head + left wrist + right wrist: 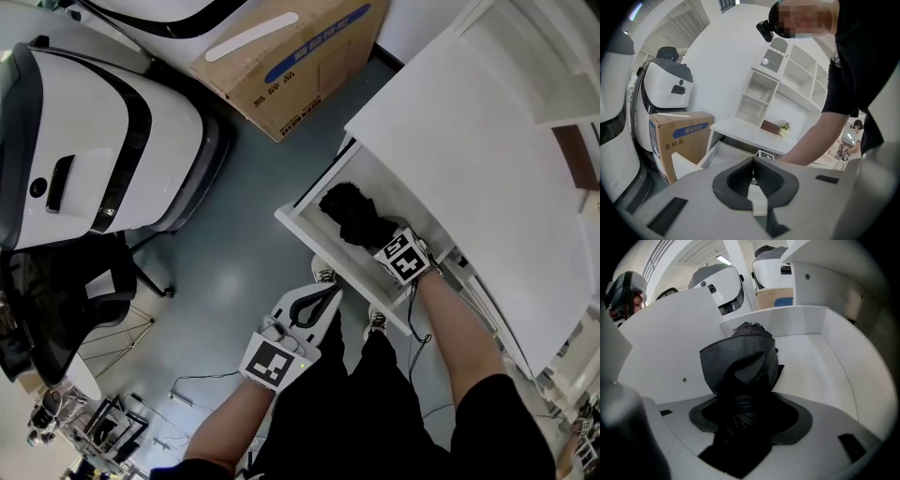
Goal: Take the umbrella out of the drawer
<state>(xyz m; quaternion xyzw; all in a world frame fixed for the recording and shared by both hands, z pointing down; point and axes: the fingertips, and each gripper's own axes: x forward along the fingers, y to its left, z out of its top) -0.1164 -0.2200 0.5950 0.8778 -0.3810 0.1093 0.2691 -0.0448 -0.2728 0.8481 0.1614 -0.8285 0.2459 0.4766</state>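
A folded black umbrella lies in the open white drawer under the desk. My right gripper reaches down into the drawer at the umbrella's near end. In the right gripper view the umbrella fills the gap between the wide-spread jaws of the right gripper, and I see no squeeze on the fabric. The drawer wall rises behind it. My left gripper hangs outside the drawer's front, above the floor. In the left gripper view the left gripper has its dark pads meeting with nothing between them.
A white desk top overhangs the drawer. A cardboard box stands on the floor beyond it, next to a large white machine. A black chair is at the left. The person's shoes stand just before the drawer front.
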